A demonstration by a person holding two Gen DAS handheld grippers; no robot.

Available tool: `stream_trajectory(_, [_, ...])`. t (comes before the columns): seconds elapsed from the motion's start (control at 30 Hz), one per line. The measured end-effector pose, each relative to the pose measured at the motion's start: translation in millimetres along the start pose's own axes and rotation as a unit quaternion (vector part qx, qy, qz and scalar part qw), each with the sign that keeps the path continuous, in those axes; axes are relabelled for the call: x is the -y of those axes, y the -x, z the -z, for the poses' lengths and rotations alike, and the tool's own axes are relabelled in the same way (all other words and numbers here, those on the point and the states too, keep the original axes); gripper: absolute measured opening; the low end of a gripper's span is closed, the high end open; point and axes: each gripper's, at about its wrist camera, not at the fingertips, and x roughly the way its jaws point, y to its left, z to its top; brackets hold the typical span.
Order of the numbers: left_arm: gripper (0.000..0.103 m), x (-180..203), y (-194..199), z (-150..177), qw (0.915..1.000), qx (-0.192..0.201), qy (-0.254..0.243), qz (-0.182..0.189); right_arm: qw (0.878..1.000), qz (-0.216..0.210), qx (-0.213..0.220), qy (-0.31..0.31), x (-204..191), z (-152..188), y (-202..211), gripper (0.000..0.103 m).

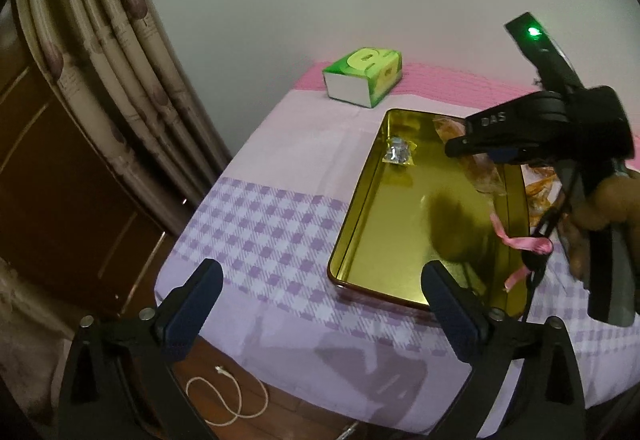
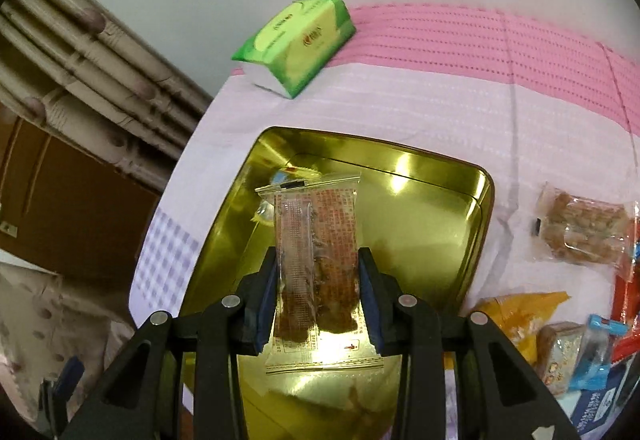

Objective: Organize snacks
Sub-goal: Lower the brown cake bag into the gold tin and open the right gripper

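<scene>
Two tools work over a gold tin that lies open on a worktop covered with a pink and lilac checked cloth. The right tool is clenched on a clear snack packet with brown pieces inside, gripping it by its long sides and holding it above the inside of the tin. The left tool stands released, its jaws spread wide with nothing between them, at the near edge of the worktop, one finger just over the tin's near rim. One small silver-wrapped sweet lies in the tin near its far corner. More wrapped snacks lie on the cloth to the right of the tin. A green tissue pack sits beyond the tin, near the wall. A white cable lies on the floor.
</scene>
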Motion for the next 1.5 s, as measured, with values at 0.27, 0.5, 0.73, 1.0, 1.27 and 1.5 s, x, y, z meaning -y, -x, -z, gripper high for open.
stream_trajectory(0.27, [0.099,-3,-4,-1,0.9998,-0.013,0.006,0.017,1.000,0.012,-0.007,-0.013,4,-5,-18,0.035])
stream_trajectory(0.5, [0.099,-3,-11,-1,0.9991,-0.027,0.008,0.033,1.000,0.014,-0.005,-0.022,0,-7,-21,0.035])
stream_trajectory(0.73, [0.099,-3,-13,-2,0.9988,-0.031,0.008,0.037,0.999,0.016,-0.002,-0.034,-2,-9,-25,0.035])
stream_trajectory(1.0, [0.099,-4,-17,-3,0.9985,-0.039,0.009,0.038,0.999,0.009,0.010,-0.041,-2,-10,-22,0.037])
stream_trajectory(1.27, [0.099,-2,-18,-2,0.9985,-0.040,0.004,0.038,0.999,-0.013,0.035,-0.031,-4,-9,1,0.037])
stream_trajectory(1.5, [0.099,1,-15,-1,0.9986,-0.036,-0.008,0.038,0.992,-0.047,0.114,0.022,16,22,82,0.046])
